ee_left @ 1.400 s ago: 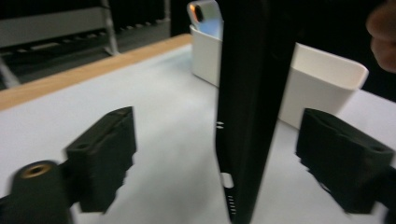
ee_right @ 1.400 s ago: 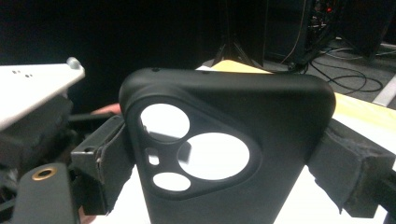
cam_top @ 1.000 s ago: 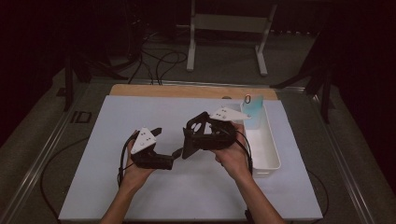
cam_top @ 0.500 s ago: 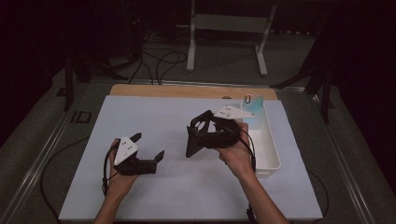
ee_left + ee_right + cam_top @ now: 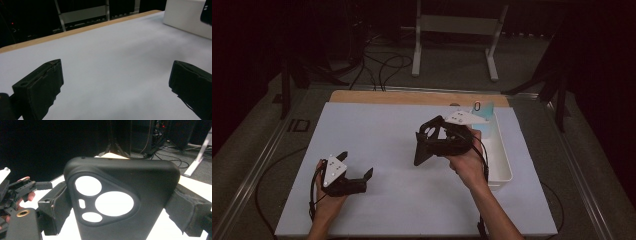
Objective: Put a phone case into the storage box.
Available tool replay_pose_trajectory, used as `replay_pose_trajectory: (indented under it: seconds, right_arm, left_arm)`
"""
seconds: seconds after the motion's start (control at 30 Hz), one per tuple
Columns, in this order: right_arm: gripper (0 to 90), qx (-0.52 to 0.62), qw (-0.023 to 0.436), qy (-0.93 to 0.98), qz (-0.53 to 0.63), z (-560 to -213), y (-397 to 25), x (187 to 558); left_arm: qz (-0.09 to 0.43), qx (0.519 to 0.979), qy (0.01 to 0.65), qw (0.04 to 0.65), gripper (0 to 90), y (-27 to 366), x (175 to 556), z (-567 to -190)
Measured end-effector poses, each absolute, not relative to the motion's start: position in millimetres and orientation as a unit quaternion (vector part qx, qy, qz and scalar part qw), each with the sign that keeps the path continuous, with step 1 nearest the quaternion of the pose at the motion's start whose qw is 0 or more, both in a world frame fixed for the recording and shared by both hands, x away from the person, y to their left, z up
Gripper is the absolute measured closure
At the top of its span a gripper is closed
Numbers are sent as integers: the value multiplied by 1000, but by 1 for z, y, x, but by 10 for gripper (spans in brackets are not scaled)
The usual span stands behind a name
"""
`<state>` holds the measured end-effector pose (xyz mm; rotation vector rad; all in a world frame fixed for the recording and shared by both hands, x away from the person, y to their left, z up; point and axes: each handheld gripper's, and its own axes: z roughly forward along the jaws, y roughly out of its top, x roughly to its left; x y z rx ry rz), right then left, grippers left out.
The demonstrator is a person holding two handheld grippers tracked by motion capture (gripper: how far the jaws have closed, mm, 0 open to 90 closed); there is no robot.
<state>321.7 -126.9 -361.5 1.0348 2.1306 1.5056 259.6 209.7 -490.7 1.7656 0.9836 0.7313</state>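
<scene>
The right gripper [image 5: 424, 147] is held above the middle of the bench [image 5: 377, 130], its fingers [image 5: 53, 206] closed on a black phone case [image 5: 120, 202]. In the right gripper view one finger presses each long side of the case, and the case's back faces the camera, with its rounded triangular camera cutout and the round holes inside it. In the high view the case [image 5: 428, 142] hangs at the gripper's tip, clear of the bench top and tilted down to the left.

The left gripper [image 5: 358, 175] is low over the near-left part of the bench, well apart from the right one. Its fingers [image 5: 40, 87] are spread wide with nothing between them, just white bench surface.

A white tray [image 5: 499, 155] sits at the bench's right edge, just beside the right hand [image 5: 467, 162], with a pale blue object [image 5: 484, 111] at its far end.
</scene>
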Motion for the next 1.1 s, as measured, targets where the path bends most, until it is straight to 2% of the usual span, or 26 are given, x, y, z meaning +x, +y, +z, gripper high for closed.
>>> replay_pose_trajectory:
  seconds: [1.1]
  right_arm:
    - [138,404,241,734,490,-351,-162,362]
  left_arm:
    - [305,720,400,478,8,212,259,-489]
